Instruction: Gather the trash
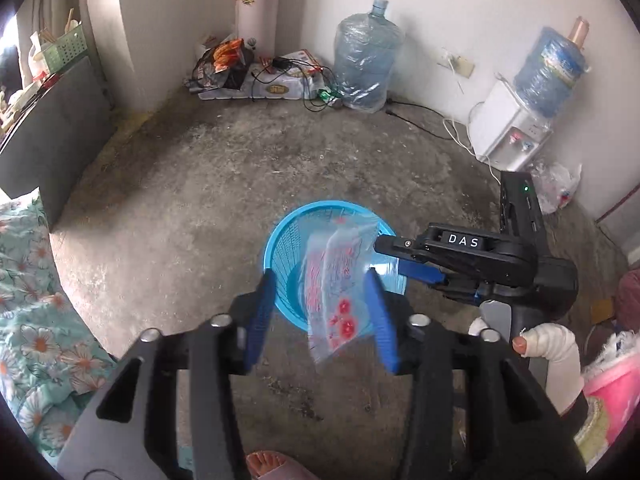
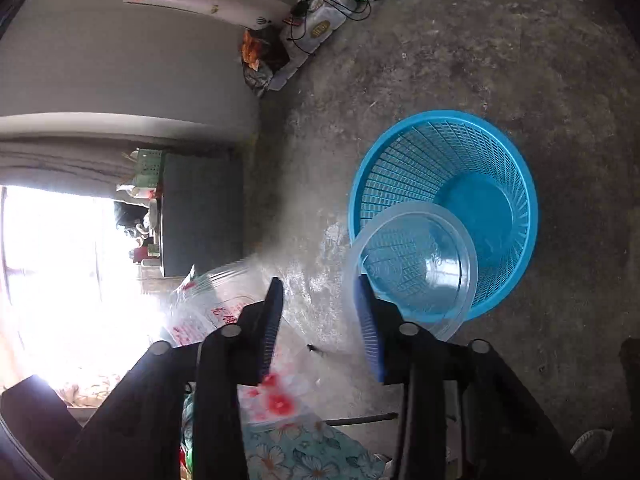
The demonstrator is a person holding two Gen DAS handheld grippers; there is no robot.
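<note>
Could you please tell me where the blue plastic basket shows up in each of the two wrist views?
Left wrist view: the blue basket stands on the floor at lower centre, partly behind a printed plastic bag.
Right wrist view: the blue basket sits right of centre, a clear plastic bowl overlapping its near rim.
Shared landmark: the orange snack bag by the wall.

Sky-blue mesh basket point(image 2: 400, 168), clear bag point(image 1: 340, 280) with red flower print, teal daisy-patterned cloth point(image 1: 24, 280).
</note>
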